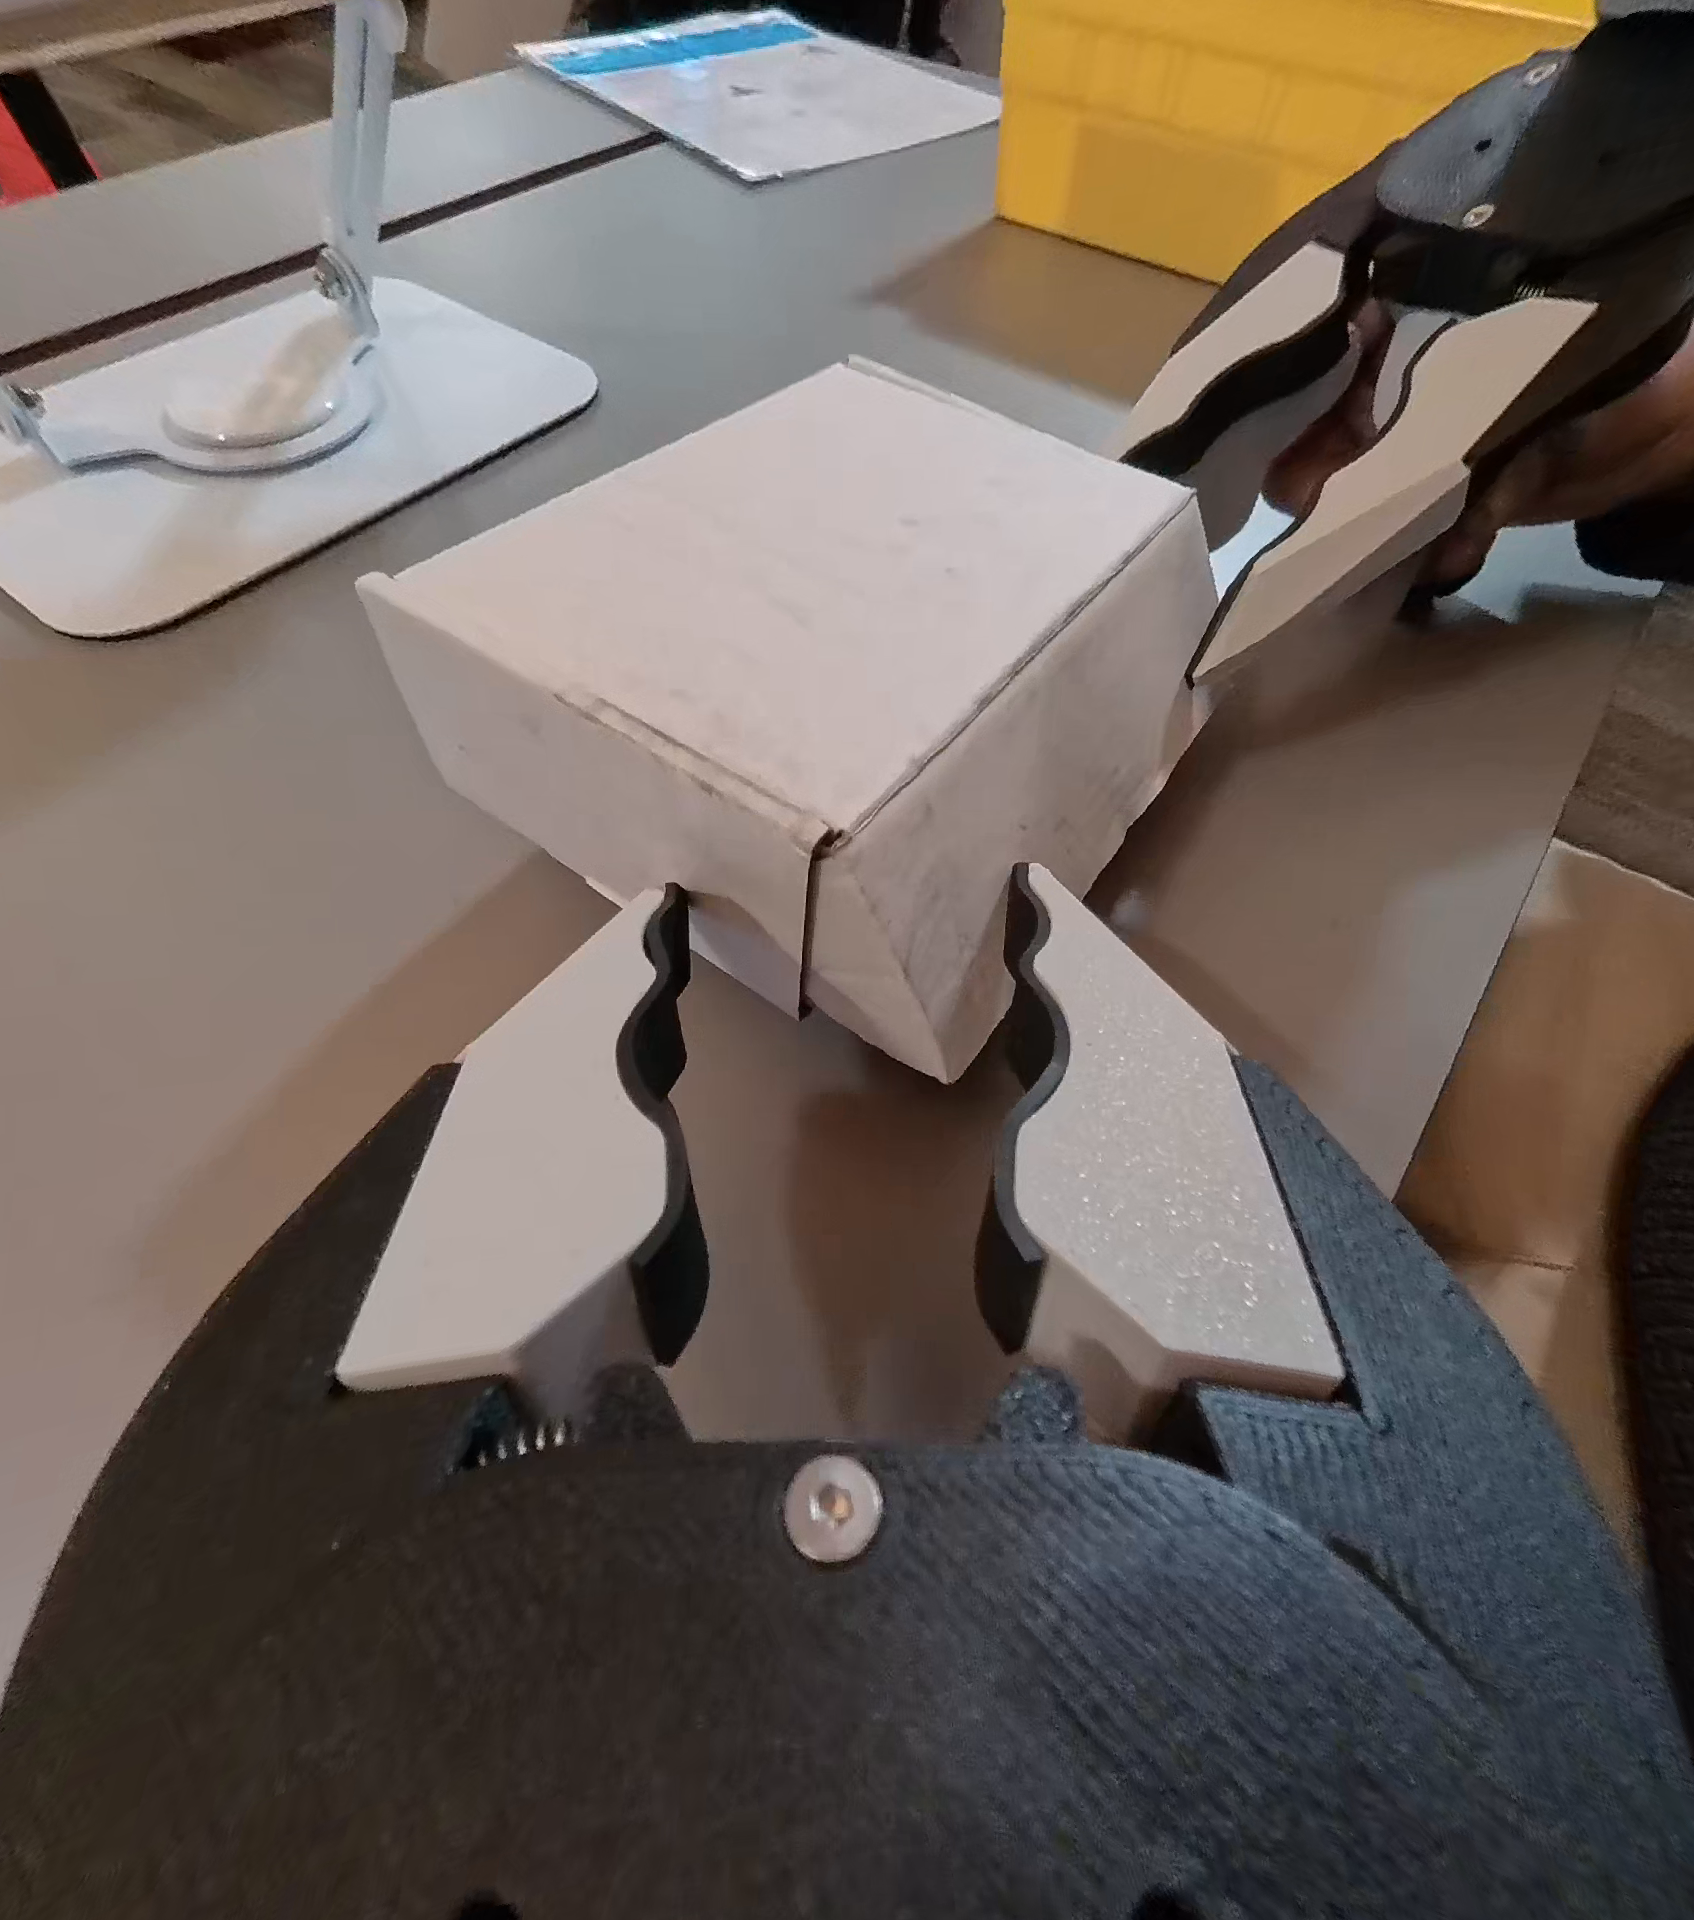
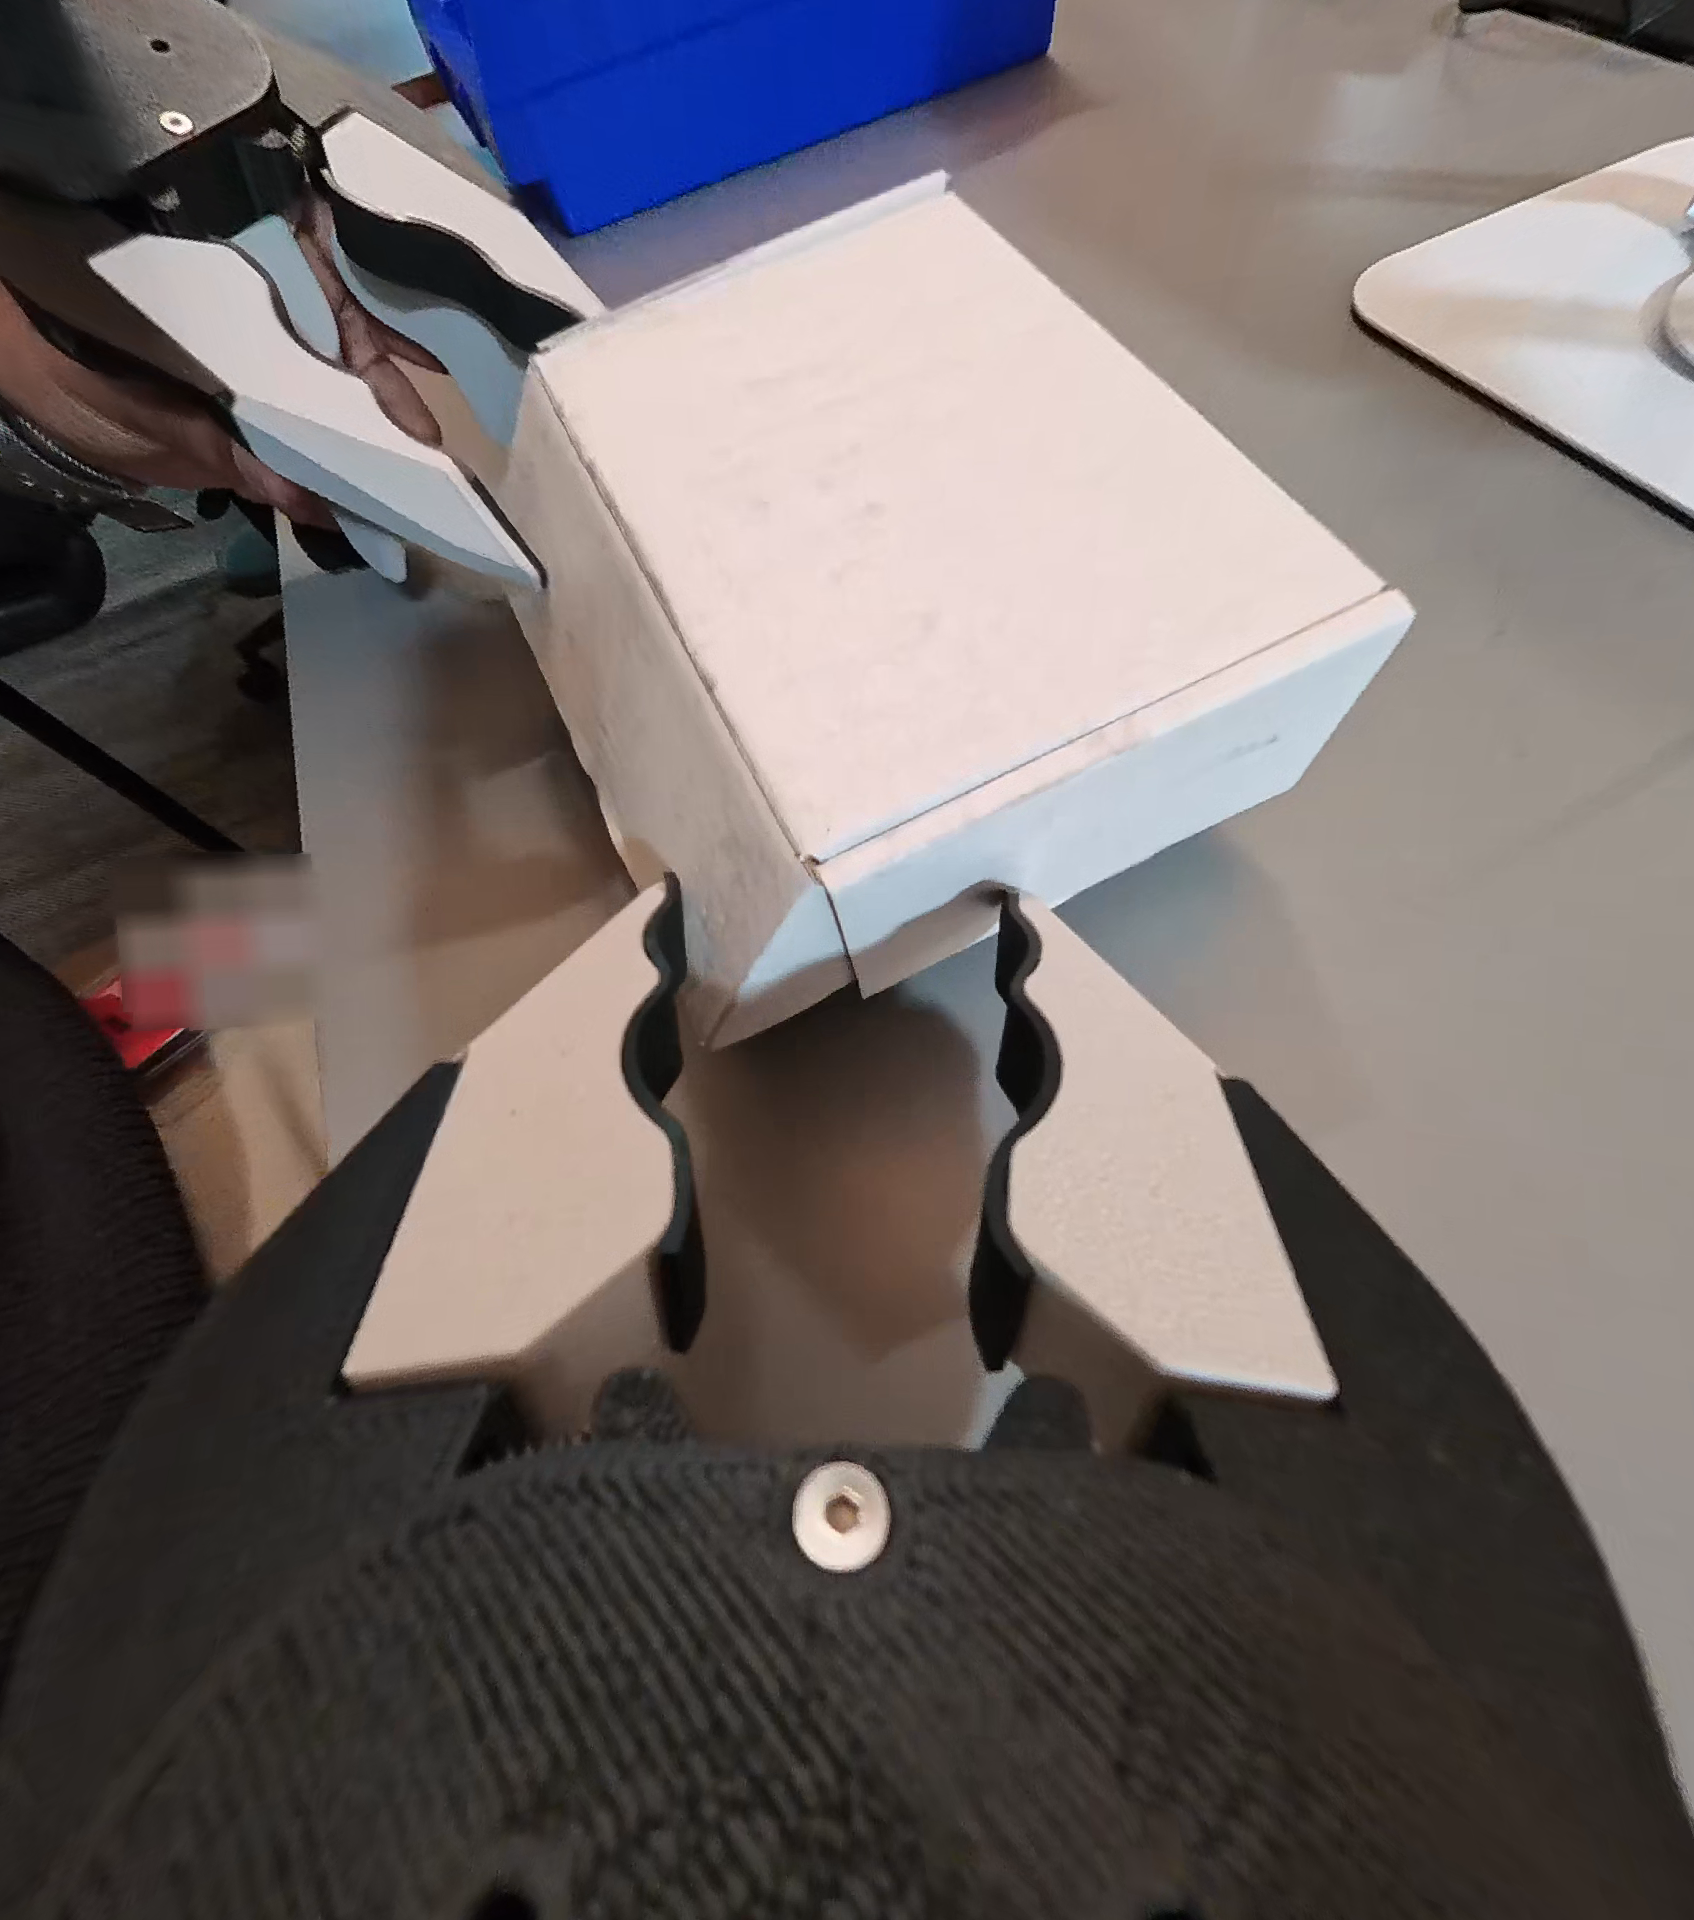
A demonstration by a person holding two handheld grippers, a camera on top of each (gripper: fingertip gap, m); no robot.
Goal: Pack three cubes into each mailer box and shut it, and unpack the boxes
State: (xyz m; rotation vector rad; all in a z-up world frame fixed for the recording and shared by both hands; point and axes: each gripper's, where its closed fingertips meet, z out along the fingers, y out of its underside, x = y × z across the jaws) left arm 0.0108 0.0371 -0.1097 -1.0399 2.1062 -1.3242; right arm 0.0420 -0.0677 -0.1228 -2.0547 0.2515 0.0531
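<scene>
Between both grippers, closed white mailer box (image 1: 801, 665) tilted above grey table (image 1: 147, 935). Left gripper (image 1: 848, 914) and right gripper (image 2: 838, 925) spread wide, straddling opposite corners; unclamped, box may slip.

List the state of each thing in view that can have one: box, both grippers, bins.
Mailer box: shut, lid down, on the table.
Left gripper: open, fingers straddling a near corner of the box.
Right gripper: open, straddling another corner.
Yellow bin: contents hidden.
Blue bin: contents hidden.
</scene>
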